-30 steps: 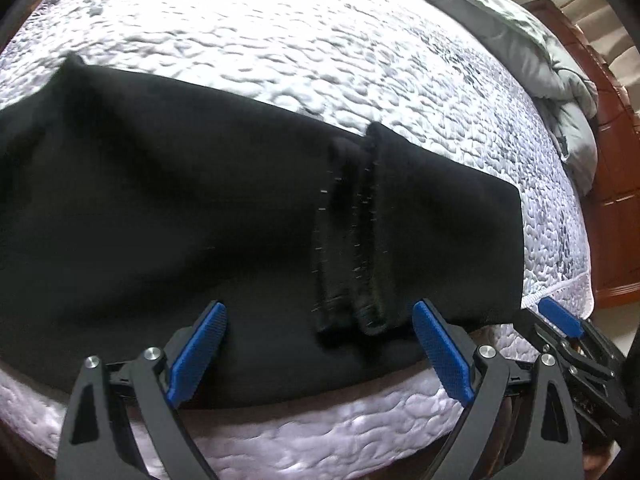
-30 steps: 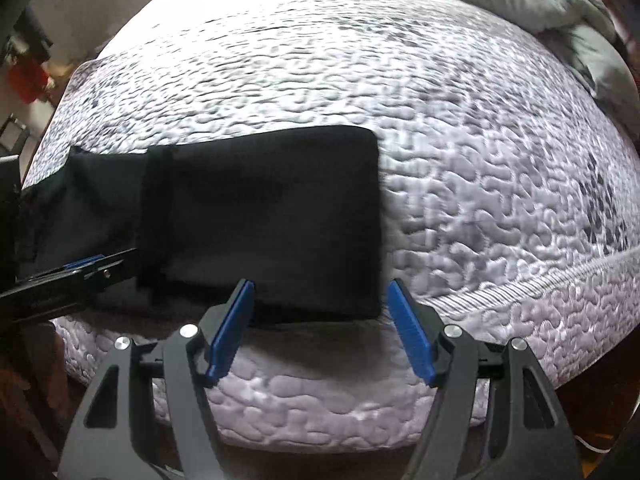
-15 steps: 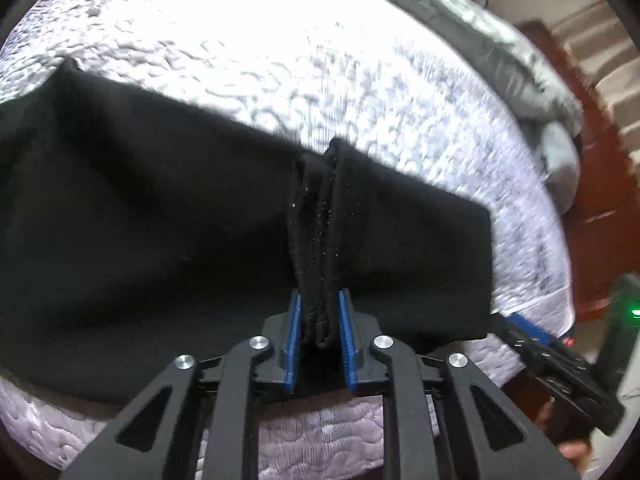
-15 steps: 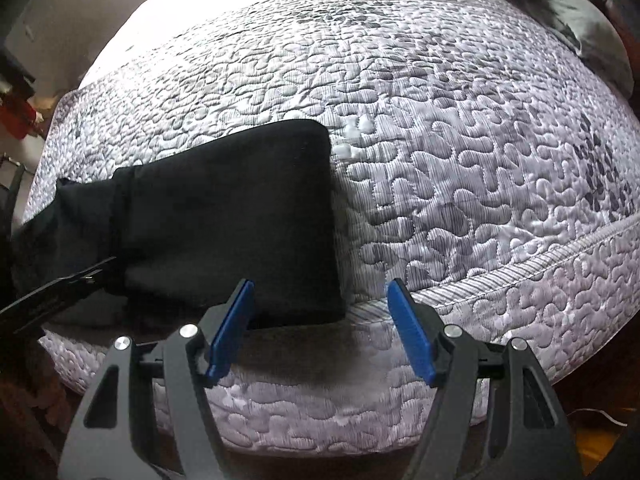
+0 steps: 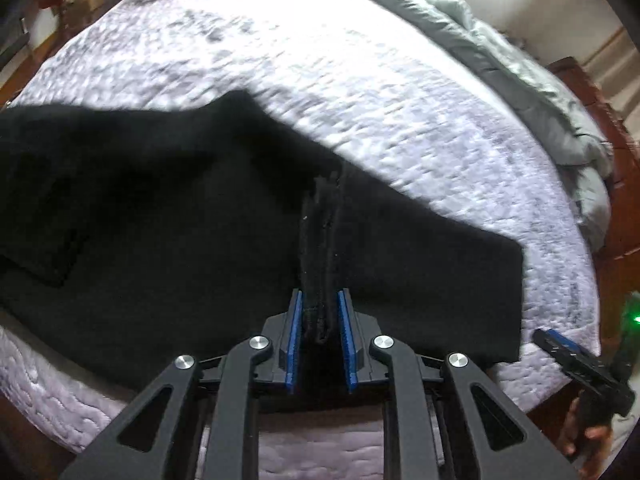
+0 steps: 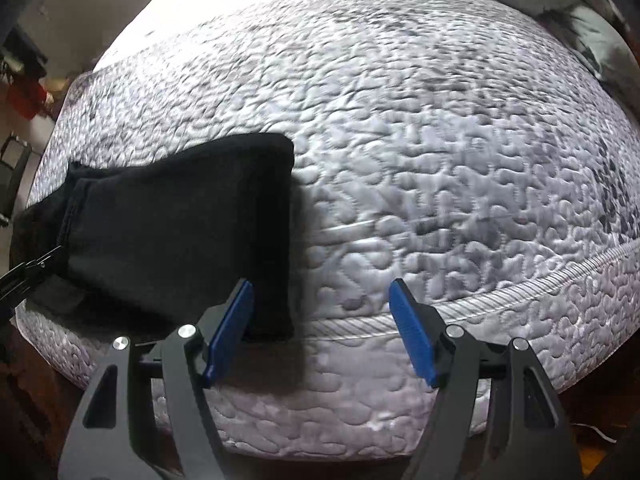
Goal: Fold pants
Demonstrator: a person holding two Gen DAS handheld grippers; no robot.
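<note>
Black pants (image 5: 180,220) lie flat along the near edge of the quilted mattress (image 5: 360,80). My left claw (image 5: 319,344) is clamped on their bunched cuff band. My right claw (image 6: 320,330) gapes wide above the mattress edge, gripping nothing, its left pad (image 6: 228,336) at the fold's corner.

We see black pants (image 5: 180,216) on a mattress (image 6: 440,152) that is white with a grey quilted pebble pattern. Our grippers are black with blue pads (image 6: 230,330), and the duvet (image 5: 520,76) is grey.
</note>
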